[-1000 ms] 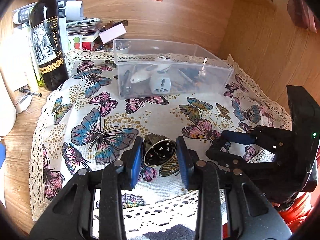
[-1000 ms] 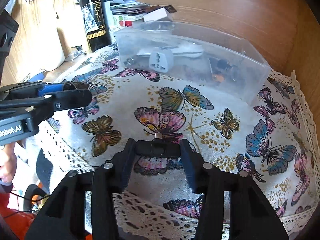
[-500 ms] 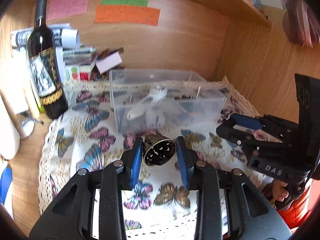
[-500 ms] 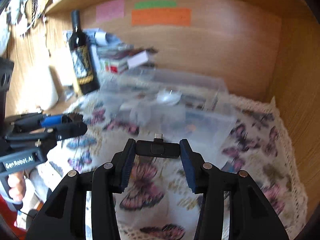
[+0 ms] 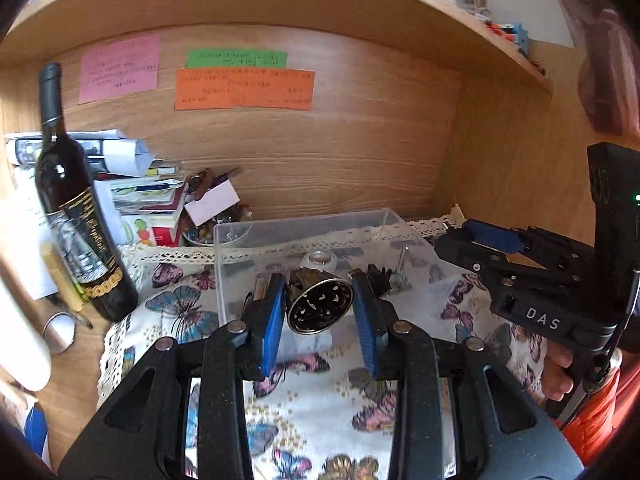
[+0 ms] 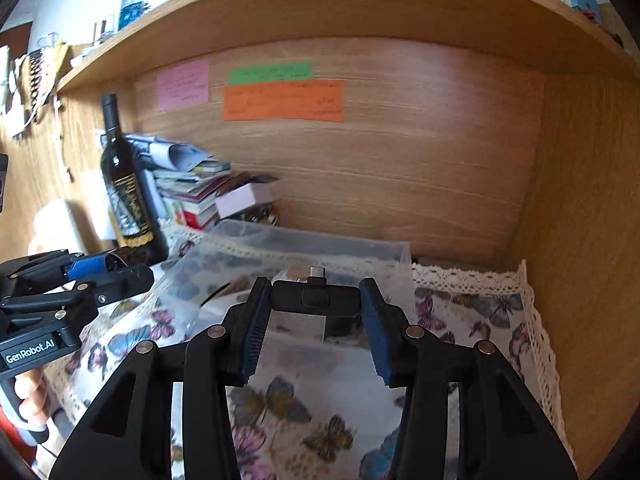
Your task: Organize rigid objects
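**tinkerbox:** So what are you carrying right now, and where's it going?

**me:** Two bits at once. My left hand-held gripper [image 5: 320, 312] is clamped on a little round metal cap thing [image 5: 320, 308] with perforations in its face, pads squeezing its fluted sides. My right hand-held gripper [image 6: 316, 316] is clamped end to end on a small black adapter [image 6: 314, 300] with a USB-C plug poking out the far side. Both are up in the air in front of the clear plastic bin [image 5: 240, 232], which sits toward the back edge of the surface on the butterfly cloth [image 5: 320, 420], with a wine bottle [image 5: 76, 216] near the back left corner.

**tinkerbox:** Any worries about the grip?

**me:** Not much. Both look rigid and light, so they won't squash. The metal piece is the slippery one I reckon: round, shiny, tapered, so I'd keep the pads on the ribbed wall rather than the smooth rim. The adapter is blocky, flat ends, easy. I'd stay off that plug tip though, it looks like the one bendable part.

**tinkerbox:** Room in the bin?

**me:** Hard to say, the plastic's hazy and the right view is blurred. I can make out a few things in there already, something white and some dark bits, so I'd guess they just get dropped in over the near wall.
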Demonstrator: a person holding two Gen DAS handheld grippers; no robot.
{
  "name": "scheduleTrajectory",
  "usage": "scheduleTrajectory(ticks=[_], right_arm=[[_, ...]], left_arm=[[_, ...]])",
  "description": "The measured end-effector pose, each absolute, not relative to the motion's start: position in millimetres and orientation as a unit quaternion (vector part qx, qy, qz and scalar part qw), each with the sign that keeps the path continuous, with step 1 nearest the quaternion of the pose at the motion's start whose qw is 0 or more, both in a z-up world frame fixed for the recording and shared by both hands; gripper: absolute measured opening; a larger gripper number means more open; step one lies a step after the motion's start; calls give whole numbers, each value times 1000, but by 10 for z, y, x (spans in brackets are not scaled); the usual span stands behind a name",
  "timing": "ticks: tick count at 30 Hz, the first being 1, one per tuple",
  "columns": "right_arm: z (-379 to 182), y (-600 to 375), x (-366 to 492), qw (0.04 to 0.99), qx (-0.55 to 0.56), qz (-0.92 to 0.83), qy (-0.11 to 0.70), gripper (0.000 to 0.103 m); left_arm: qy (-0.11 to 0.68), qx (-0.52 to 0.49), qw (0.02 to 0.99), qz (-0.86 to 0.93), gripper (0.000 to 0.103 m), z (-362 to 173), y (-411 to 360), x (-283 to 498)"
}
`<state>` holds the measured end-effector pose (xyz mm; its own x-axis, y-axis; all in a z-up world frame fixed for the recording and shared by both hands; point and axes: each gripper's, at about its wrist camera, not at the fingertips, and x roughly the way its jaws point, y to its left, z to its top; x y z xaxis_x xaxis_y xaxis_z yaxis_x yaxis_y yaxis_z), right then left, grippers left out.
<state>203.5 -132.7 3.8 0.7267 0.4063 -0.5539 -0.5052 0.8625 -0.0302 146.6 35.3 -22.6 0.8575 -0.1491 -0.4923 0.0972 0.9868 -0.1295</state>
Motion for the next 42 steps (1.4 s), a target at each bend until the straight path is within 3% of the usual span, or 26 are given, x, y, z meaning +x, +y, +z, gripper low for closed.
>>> scheduleTrajectory(ticks=[15, 22, 29, 33, 38, 42], right_arm=[[-601, -1068, 2632, 888, -87, 255, 373, 42], [-651, -1031, 2646, 885, -97, 254, 377, 42], [-424, -1102, 2472, 900, -96, 251, 343, 43], [-155, -1202, 2257, 915, -88, 253, 302, 50], [189, -1374, 1898, 933, -73, 254, 245, 60], [365, -1522, 1617, 942, -57, 255, 210, 76]], left_arm=[[342, -40, 937, -59, 33, -667, 290, 2361], [362, -55, 929, -55, 36, -794, 336, 2474], [320, -42, 945, -52, 42, -535, 320, 2215], [273, -28, 961, -42, 48, -314, 312, 1894], [214, -21, 976, -33, 64, -53, 320, 1459], [180, -22, 983, -29, 74, 97, 307, 1135]])
